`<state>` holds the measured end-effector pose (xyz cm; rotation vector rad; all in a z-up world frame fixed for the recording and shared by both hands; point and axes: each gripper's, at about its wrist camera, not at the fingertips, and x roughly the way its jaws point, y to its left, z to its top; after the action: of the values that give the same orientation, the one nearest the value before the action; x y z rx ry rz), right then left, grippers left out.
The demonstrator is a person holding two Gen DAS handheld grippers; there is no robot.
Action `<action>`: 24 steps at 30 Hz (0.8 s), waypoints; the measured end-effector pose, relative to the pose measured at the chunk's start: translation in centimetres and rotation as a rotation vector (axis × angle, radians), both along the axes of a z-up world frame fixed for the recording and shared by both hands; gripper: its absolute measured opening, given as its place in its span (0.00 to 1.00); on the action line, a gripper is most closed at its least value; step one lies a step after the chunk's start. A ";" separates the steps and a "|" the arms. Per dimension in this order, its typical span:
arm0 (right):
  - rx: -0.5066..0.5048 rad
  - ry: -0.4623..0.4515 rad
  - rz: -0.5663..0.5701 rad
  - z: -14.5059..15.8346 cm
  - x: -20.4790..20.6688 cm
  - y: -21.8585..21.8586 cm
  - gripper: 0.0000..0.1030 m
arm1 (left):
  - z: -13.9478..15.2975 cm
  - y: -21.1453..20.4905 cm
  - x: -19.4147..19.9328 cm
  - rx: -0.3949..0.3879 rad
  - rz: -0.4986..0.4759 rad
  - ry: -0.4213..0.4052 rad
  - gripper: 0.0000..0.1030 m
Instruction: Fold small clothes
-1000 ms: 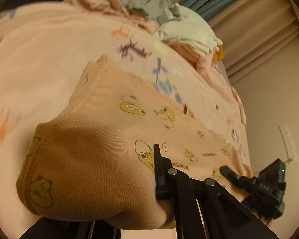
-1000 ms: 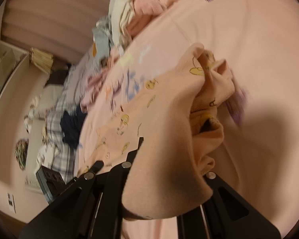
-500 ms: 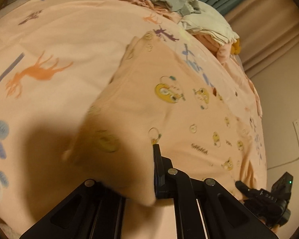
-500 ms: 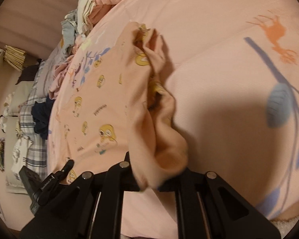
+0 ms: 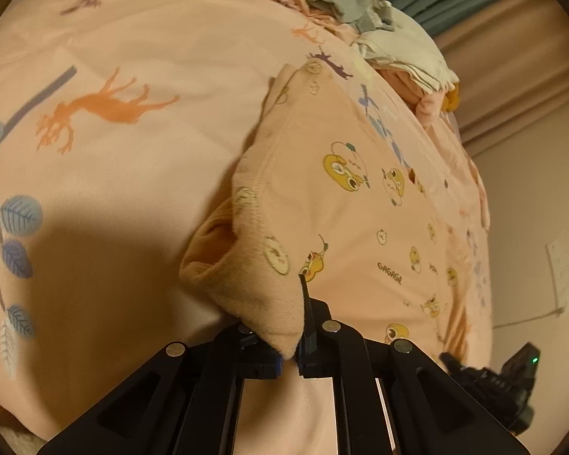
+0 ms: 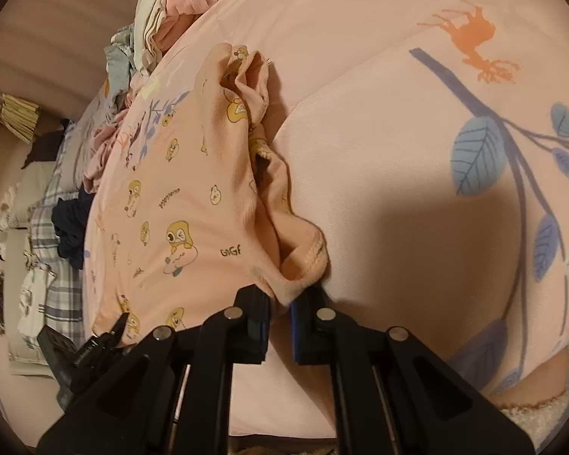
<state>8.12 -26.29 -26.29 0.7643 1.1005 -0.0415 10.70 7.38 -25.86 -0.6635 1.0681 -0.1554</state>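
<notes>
Pinching peach garment (image 5: 322, 204) corners, left gripper (image 5: 290, 345) closed, right gripper (image 6: 280, 314) narrowly clamped

Peach garment (image 5: 360, 204), yellow cartoon print; pink quilt (image 5: 151, 38), orange deer.

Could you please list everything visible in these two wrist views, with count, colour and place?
small garment: one, peach with yellow cartoon prints, spread on the bed, near corners pinched.
bedspread: one, pink with deer and leaf prints, under the garment.
clothes pile: one heap, white, grey, pink, at the bed's far end.
curtain: one, beige, behind the pile.
dark garment: one, navy, beside the bed.
left hand-held gripper: one, black, shut on one garment corner.
right hand-held gripper: one, black, pinching the other corner.
</notes>
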 end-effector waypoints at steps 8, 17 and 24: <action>-0.081 0.009 0.018 0.1 0.1 0.5 0.06 | 0.2 -0.9 -0.2 0.087 -0.017 -0.017 0.09; -0.140 0.012 0.036 0.0 0.2 0.7 0.06 | 0.2 -0.9 -0.2 0.102 -0.024 -0.016 0.09; -0.159 0.009 0.040 0.1 0.1 1.2 0.06 | 0.3 -0.9 -0.3 0.109 -0.028 -0.017 0.09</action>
<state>8.24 -25.11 -26.19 0.5999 1.1068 -0.0983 10.41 6.44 -25.58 -0.5483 1.0619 -0.1263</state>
